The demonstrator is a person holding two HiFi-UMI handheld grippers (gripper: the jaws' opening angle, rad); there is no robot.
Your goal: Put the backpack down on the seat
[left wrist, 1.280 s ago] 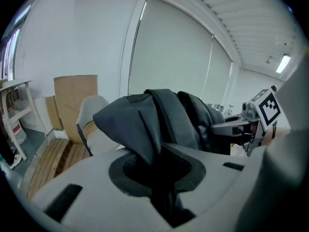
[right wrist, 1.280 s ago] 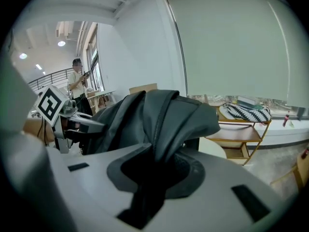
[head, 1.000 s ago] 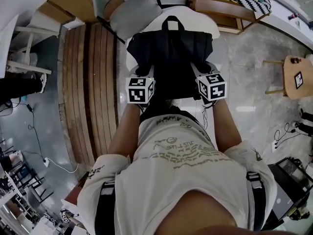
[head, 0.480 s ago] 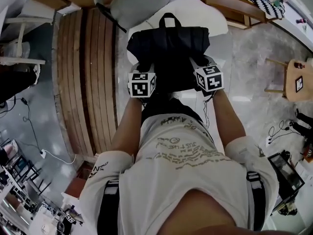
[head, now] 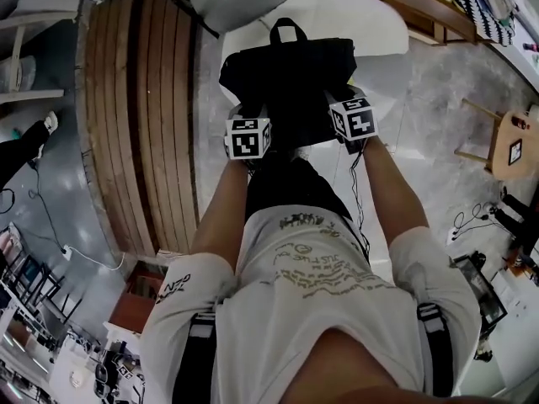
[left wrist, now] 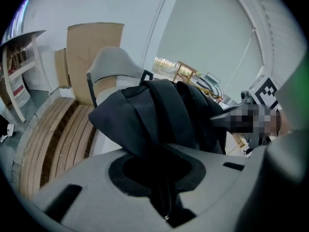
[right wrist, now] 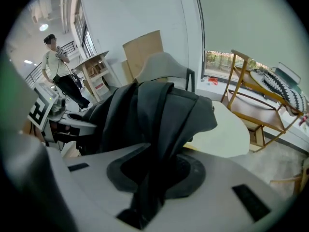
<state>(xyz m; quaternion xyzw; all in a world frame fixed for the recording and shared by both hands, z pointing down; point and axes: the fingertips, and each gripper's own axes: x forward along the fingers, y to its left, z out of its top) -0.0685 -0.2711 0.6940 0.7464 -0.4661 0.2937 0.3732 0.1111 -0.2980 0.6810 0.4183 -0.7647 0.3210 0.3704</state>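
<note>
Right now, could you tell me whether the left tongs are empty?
No, the left tongs are clamped on a fold of the black backpack, which fills the gap between them in the left gripper view.

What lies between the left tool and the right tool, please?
The black backpack lies there: the left tool and the right tool are each shut on its fabric, as the head view shows.

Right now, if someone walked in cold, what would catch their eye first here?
A black backpack fills the middle, gripped by the left gripper and right gripper, each shut on a fold of its fabric. Under it lies a rounded white seat, with a broad band of wooden slats on the left.
</note>
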